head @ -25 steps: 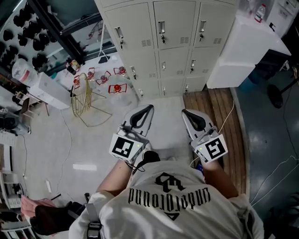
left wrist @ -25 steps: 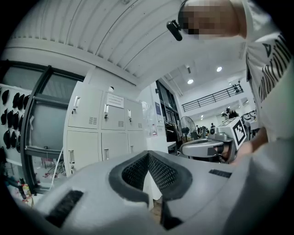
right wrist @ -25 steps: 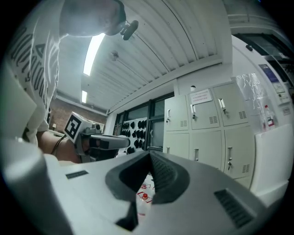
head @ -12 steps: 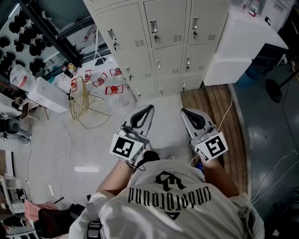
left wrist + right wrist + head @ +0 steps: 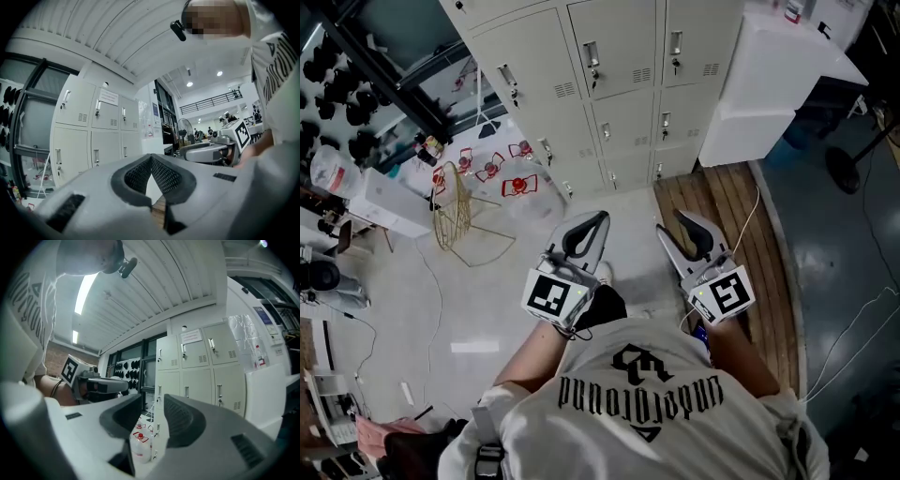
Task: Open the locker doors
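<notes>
Holding the left gripper [image 5: 600, 217] level at the waist, tips pressed together on nothing. Beside it, carrying the right gripper [image 5: 670, 222] with jaws just sprung apart, only air in the gap. Standing on pale floor [image 5: 628, 239] at the edge of wooden planking [image 5: 764, 262]. Further off, facing the lockers [image 5: 609, 89], well apart from both grippers, every visible door flush and closed, handles [image 5: 593, 58] untouched. Judging by that: nothing opened yet; approach, first grasp of a handle and all the pulling left to do.
</notes>
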Available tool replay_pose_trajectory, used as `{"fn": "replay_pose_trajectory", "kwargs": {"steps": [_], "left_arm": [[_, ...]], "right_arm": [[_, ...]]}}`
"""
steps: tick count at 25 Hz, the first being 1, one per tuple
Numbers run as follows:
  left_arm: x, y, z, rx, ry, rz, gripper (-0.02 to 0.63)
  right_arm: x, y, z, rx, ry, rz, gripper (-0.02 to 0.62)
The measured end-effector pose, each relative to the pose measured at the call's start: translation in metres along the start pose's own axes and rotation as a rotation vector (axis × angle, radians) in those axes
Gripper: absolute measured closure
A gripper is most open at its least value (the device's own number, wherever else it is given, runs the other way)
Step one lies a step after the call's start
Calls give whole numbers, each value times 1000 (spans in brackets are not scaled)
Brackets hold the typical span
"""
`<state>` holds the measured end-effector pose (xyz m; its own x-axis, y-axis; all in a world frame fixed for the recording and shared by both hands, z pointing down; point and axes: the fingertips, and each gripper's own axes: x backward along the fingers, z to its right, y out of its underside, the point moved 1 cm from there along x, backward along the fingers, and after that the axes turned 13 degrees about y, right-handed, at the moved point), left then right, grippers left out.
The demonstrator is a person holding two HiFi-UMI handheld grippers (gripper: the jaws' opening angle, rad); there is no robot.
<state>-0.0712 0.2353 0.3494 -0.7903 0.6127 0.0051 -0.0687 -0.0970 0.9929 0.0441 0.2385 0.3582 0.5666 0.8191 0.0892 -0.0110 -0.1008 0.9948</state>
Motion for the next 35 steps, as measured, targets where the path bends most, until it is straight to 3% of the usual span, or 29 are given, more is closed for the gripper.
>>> {"fn": "replay_pose_trajectory", "kwargs": {"steps": [10,19,27,35], "left_arm": [[-42,11,-42,50,67,3,598],[-81,24,-134,79,104,10,598],[-109,11,-229,52,181,22,598],[-132,7,-283,5,260,45,600]], "right_arm": [[-41,13,28,5,63,-31,417],[-138,26,56,-4,89,-57,416],[-231,4,77,48,145,-26,416],[-281,-4,101,76,223,-13,417]]}}
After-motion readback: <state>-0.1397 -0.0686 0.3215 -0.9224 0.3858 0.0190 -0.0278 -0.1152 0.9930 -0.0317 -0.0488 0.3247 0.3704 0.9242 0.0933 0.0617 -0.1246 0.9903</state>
